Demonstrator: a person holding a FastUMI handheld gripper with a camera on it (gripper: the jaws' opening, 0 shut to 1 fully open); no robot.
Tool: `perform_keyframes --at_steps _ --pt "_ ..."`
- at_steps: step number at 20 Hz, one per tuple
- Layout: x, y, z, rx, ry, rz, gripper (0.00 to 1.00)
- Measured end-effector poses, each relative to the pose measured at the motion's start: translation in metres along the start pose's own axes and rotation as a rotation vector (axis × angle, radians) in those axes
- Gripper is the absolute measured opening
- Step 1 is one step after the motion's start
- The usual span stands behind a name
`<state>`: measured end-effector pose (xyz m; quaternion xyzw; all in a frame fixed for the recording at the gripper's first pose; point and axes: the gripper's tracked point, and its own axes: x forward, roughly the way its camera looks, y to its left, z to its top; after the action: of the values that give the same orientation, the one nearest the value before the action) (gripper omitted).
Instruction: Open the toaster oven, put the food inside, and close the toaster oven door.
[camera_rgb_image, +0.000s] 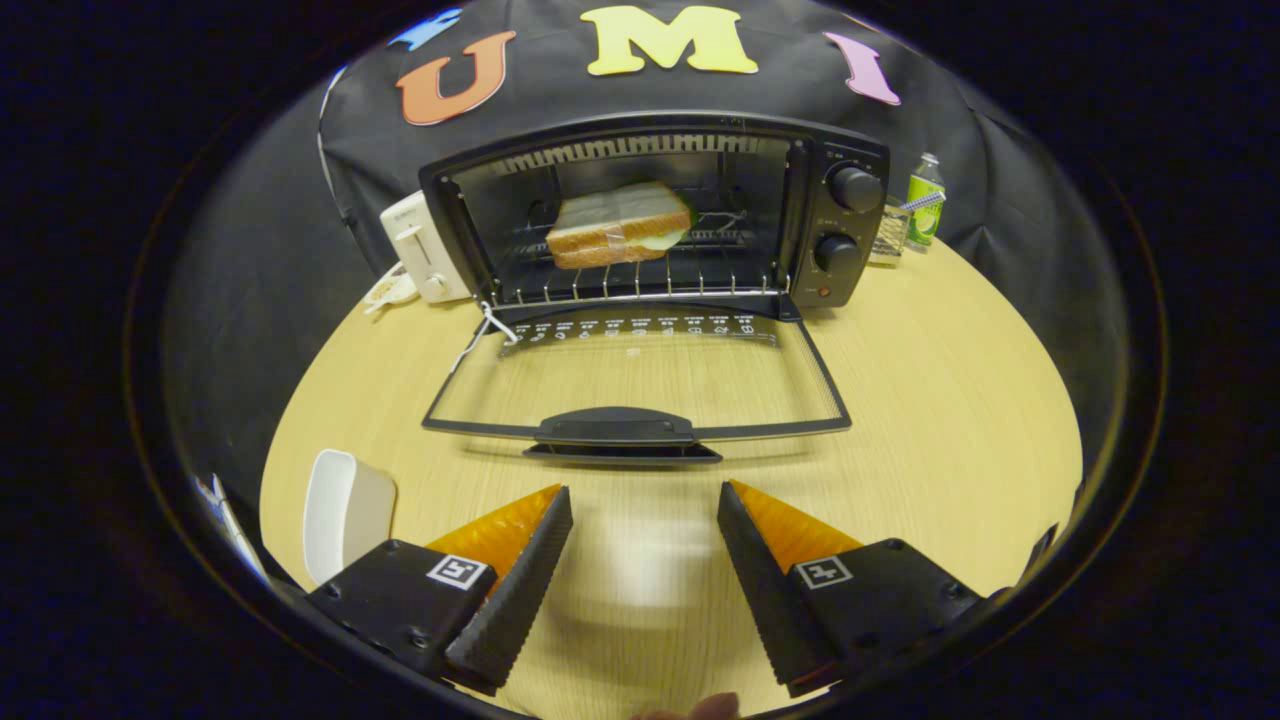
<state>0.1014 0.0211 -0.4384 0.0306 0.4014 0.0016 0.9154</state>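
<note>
The black toaster oven (655, 215) is seen standing on the round pale-wood counter (930, 400), with its glass drop-down door (640, 375) lowered flat toward the viewer. The wrapped sandwich of brown bread (618, 224) is found lying on the wire rack inside the oven cavity, so the opening and loading steps are judged to be done and the closing of the door is the step in hand. The hand-held gripper (645, 512) is held spread wide and empty, low over the counter, its orange-and-black fingers (520, 560) set just short of the door's black handle (615, 427), which lies ahead of them and between their lines. For the next move, the fingers would need to be brought under or against the handle and the door swung upward until it shuts. A white dish (345, 510) lies beside the left finger, and a white toaster (420, 245) stands left of the oven.
</note>
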Motion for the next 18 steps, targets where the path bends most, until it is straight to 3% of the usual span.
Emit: perform_keyframes --at_steps 8,13,18 --pt "0.036 0.0 0.001 -0.005 0.011 -0.063 0.97" --pt "0.008 0.001 0.009 0.007 -0.002 -0.057 0.96" --pt "-0.021 0.006 0.052 0.008 -0.098 -0.03 0.96"
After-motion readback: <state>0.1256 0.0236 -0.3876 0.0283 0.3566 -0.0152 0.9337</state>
